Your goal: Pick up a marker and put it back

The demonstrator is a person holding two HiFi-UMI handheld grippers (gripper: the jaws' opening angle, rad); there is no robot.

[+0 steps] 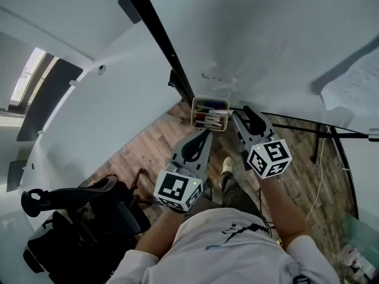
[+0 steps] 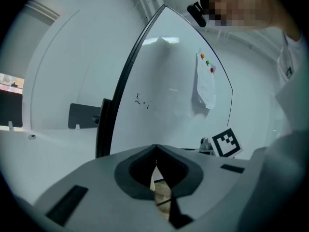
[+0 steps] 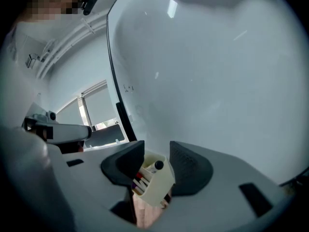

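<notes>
A cream marker holder hangs on the whiteboard, filled with several markers. In the head view my left gripper sits just below the holder, and its jaws are shut with nothing between them. My right gripper is just right of the holder, open and empty. In the right gripper view the holder lies just past the open right gripper, with a black-capped marker sticking out of it. The left gripper view has the left gripper closed, tips touching, aimed at the board.
The whiteboard's black frame edge runs diagonally, with a white wall to its left. A black office chair stands at lower left on the wooden floor. Stand legs and a cable are at right. A sheet of paper is pinned to the board.
</notes>
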